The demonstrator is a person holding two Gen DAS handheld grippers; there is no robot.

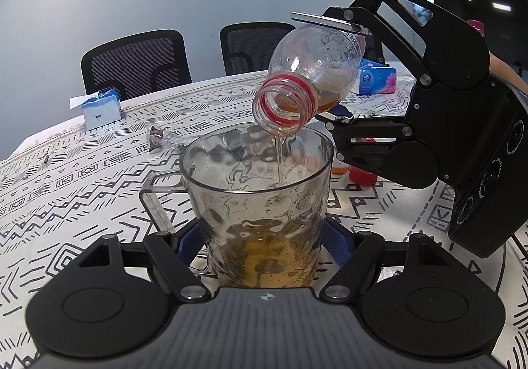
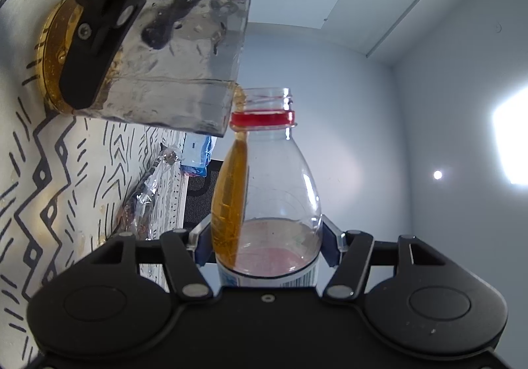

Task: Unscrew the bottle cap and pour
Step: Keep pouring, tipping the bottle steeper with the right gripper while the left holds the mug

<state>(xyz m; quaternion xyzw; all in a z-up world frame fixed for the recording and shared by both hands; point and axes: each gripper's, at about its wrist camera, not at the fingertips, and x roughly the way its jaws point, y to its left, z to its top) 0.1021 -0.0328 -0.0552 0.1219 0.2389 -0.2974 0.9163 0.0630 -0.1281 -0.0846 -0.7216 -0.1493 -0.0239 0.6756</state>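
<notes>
In the left wrist view a clear plastic jug [image 1: 260,204] with a side handle stands on the patterned tablecloth [image 1: 82,190], amber liquid in its bottom. My left gripper [image 1: 264,238] is shut on the jug's lower body. Above it my right gripper [image 1: 325,68] is shut on a clear bottle [image 1: 313,68] with a red neck ring, tilted mouth-down over the jug. A thin stream [image 1: 280,161] runs from the mouth into the jug. The right wrist view shows the bottle [image 2: 280,190] between my right gripper [image 2: 267,243], its mouth beside the jug [image 2: 184,72] rim, amber liquid along its low side.
A red cap [image 1: 361,176] lies on the cloth behind the jug, under the right gripper. A blue tissue pack [image 1: 376,77], a small blue carton [image 1: 99,108] and a crumpled clear wrapper [image 1: 161,138] lie further back. Two black mesh chairs [image 1: 135,62] stand at the table's far edge.
</notes>
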